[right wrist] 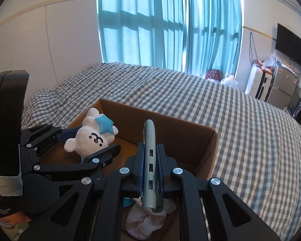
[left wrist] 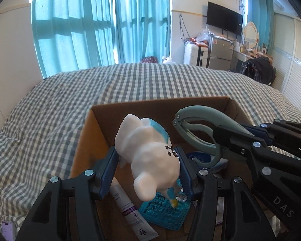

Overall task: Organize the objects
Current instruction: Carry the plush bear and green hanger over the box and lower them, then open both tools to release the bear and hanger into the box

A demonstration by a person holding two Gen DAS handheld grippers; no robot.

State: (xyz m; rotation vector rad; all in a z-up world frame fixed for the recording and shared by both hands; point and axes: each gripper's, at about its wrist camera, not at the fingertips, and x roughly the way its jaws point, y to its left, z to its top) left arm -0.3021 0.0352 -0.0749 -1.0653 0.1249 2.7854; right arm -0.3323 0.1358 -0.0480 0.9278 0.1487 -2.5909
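While left gripper (left wrist: 146, 170) clamps bear figurine (left wrist: 148, 160), right gripper (right wrist: 150, 170) clamps grey-green tool (right wrist: 149, 160) w/ box (right wrist: 180, 140) below.

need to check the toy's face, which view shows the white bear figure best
The right wrist view: the white bear figure faces that camera, face and blue star clear, held in the left gripper. The left wrist view shows mostly its back and head top.

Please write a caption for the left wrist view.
Left gripper holds white bear figurine over cardboard box.
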